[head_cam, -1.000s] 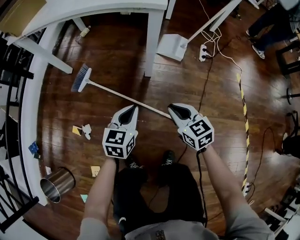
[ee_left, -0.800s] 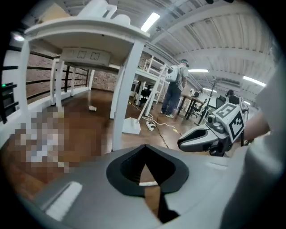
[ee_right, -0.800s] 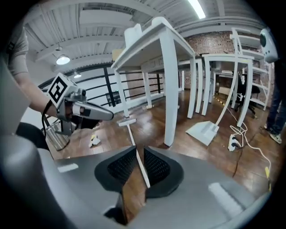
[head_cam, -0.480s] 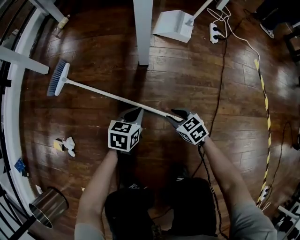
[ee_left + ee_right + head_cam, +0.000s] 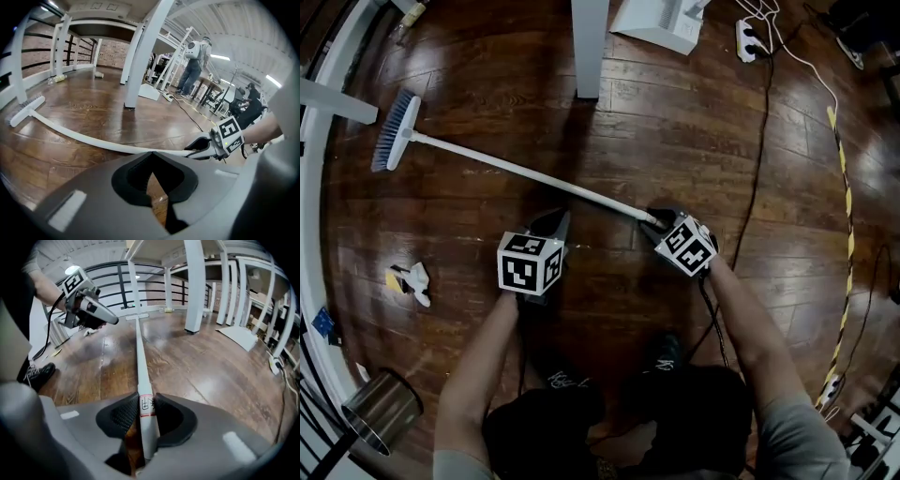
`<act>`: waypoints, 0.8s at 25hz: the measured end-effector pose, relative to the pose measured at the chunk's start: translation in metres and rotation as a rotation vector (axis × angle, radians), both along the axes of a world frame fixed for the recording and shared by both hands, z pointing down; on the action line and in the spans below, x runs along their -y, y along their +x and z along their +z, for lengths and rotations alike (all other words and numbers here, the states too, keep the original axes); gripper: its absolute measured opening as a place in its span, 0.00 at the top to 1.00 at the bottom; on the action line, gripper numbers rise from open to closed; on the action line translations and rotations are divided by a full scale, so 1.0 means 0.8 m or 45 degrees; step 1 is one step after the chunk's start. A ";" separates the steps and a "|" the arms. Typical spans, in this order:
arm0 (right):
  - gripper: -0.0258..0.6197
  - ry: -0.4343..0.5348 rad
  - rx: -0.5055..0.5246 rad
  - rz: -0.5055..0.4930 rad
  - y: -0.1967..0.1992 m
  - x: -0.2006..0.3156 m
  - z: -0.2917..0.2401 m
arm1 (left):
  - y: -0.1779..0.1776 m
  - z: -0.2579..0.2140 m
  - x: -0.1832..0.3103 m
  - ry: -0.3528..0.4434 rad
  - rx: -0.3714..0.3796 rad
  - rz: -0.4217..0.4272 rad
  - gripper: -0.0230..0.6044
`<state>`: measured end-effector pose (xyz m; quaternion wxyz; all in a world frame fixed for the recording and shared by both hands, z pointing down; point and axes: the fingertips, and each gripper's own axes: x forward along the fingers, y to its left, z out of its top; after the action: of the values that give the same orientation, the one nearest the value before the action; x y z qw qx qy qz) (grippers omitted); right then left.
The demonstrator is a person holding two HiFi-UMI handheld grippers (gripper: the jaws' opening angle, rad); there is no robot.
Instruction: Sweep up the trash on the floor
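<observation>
A white broom lies flat on the wooden floor, its handle [image 5: 525, 173] running from the brush head [image 5: 394, 131] at the upper left down to my right gripper [image 5: 656, 217]. The right jaws are opening and straddle the handle's labelled end [image 5: 146, 411] without clearly pressing it. My left gripper [image 5: 553, 220] is shut and empty, low over the floor just short of the handle [image 5: 93, 140]. Crumpled paper trash [image 5: 408, 281] lies on the floor to the left of it.
A white dustpan [image 5: 661, 19] stands at the top beside a white table leg [image 5: 589, 47]. A power strip [image 5: 748, 37] and its black cable run down the right, next to yellow-black floor tape [image 5: 844, 169]. A metal bin [image 5: 380, 408] sits at the lower left.
Both grippers sank toward the floor. The right jaws, nearly shut before, spread and now sit around the end of the broom handle. The left gripper stayed shut.
</observation>
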<state>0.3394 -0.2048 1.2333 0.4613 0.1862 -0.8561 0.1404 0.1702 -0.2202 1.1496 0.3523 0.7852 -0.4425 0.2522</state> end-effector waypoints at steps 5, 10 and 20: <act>0.81 -0.052 0.009 -0.071 -0.014 -0.016 -0.021 | -0.003 -0.019 -0.001 0.016 -0.020 -0.031 0.95; 0.81 -0.052 0.081 -0.079 -0.029 -0.006 -0.104 | -0.013 -0.061 -0.007 0.016 -0.016 -0.061 0.95; 0.82 -0.072 0.033 -0.076 -0.101 0.031 -0.379 | -0.058 -0.281 -0.005 0.075 -0.053 -0.150 0.95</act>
<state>0.2583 -0.2297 0.9300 0.4594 0.1457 -0.8627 0.1533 0.1237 -0.2165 0.9245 0.3524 0.7728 -0.4879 0.2014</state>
